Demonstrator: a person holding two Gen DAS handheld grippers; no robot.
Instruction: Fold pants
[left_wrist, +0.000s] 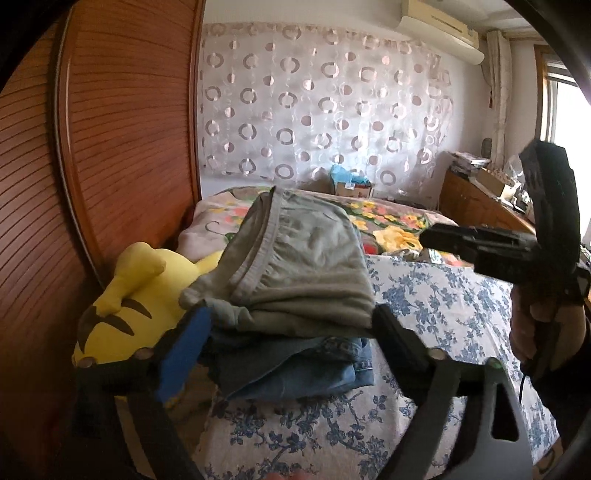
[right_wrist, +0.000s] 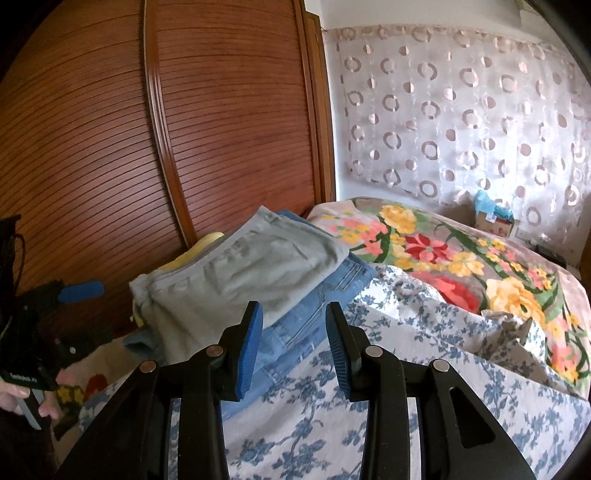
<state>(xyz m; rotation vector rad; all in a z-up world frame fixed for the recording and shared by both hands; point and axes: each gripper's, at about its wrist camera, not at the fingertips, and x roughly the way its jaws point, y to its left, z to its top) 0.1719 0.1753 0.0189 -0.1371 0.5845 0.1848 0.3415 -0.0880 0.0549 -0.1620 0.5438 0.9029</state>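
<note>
A: Ahead of the left gripper (left_wrist: 291, 325), two folded garments are counted in one stack: grey-green elastic-waisted cotton pants (left_wrist: 303, 266) laid on top of folded blue denim jeans (left_wrist: 295, 365).

B: How are its jaws set?

A: They are spread wide, one to each side of the stack's near edge; nothing is seen pressed by the pads, and nothing is held. To the left of them, one yellow plush toy with brown stripes (left_wrist: 125, 302) is seen against the slatted brown wooden wardrobe door (left_wrist: 129, 129).

B: And the right gripper (right_wrist: 294, 347)?

A: Its jaws are part open and empty. The same stack is seen just beyond and left of its tips, over the blue-flowered white sheet (right_wrist: 332, 424). One bright floral blanket (right_wrist: 443, 258) is spread farther ahead and to the right.

B: Any containers?

A: One small cardboard box (right_wrist: 493, 221) is noted far ahead by the circle-patterned sheer curtain (right_wrist: 461, 110), with something light blue sticking out; what it is cannot be told.
</note>
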